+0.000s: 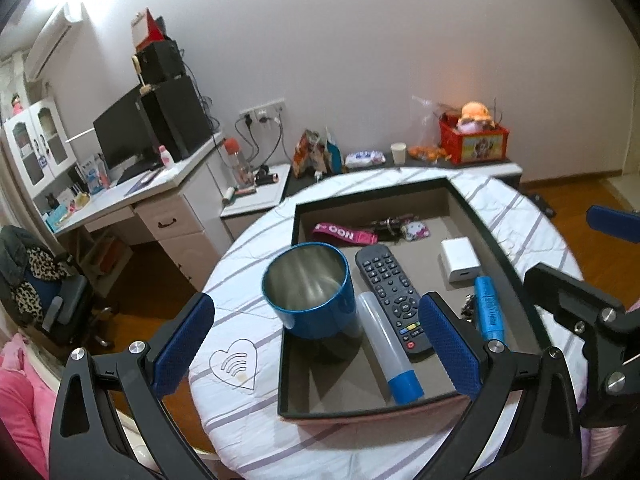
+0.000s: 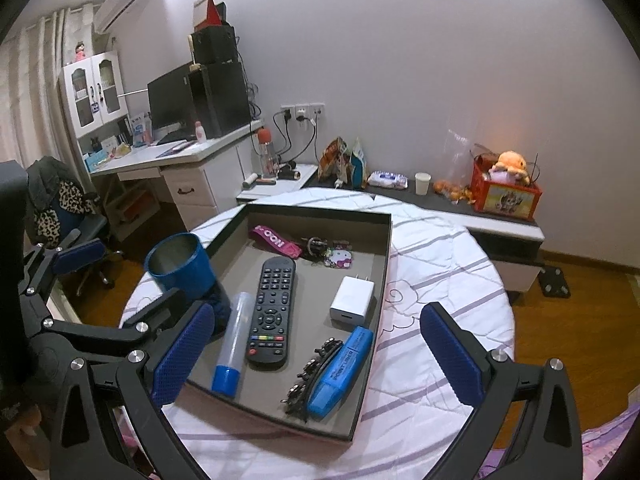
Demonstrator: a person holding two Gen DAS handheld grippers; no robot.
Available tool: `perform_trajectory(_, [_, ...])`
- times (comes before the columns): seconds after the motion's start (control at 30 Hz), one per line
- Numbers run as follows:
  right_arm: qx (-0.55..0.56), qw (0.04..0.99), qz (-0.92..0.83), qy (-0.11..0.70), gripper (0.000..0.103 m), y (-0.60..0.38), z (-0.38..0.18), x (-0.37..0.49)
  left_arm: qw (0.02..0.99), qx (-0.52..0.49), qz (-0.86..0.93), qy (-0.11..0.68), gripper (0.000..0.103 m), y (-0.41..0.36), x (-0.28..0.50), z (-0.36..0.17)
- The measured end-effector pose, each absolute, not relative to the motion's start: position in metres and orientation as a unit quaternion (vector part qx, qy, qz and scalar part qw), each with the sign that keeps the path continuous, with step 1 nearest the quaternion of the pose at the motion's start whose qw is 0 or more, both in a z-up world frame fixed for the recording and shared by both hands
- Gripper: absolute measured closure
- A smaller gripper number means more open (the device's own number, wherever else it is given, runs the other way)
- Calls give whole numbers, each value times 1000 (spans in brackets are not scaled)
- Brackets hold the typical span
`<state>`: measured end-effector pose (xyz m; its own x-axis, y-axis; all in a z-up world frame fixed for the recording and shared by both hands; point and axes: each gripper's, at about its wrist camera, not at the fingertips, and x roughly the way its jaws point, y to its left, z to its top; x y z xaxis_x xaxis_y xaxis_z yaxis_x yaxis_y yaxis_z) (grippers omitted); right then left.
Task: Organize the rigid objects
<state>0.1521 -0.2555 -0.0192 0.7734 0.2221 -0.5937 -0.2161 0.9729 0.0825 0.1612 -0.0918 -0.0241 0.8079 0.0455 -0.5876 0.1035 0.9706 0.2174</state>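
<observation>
A shallow dark box lies on a round table. In it stand a blue metal cup, a clear tube with a blue cap, a black remote, a white charger, a blue highlighter, a black hair clip, a pink lanyard and keys. My left gripper is open, just short of the cup. My right gripper is open over the box's near edge.
The table wears a white quilted cover with purple stripes. Beyond it stand a white desk with a monitor, an office chair, a low cabinet with snacks, a paper cup and a red box.
</observation>
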Motion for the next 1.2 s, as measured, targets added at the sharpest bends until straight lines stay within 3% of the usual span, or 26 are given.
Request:
perform_trajectory(0.67, [-21, 972, 95, 212, 0, -212, 27, 58, 970, 66, -48, 228, 0, -40, 73, 20])
perform_trajectory(1.2, [-34, 986, 61, 153, 0, -193, 25, 1, 984, 20, -28, 175, 0, 8, 4, 24])
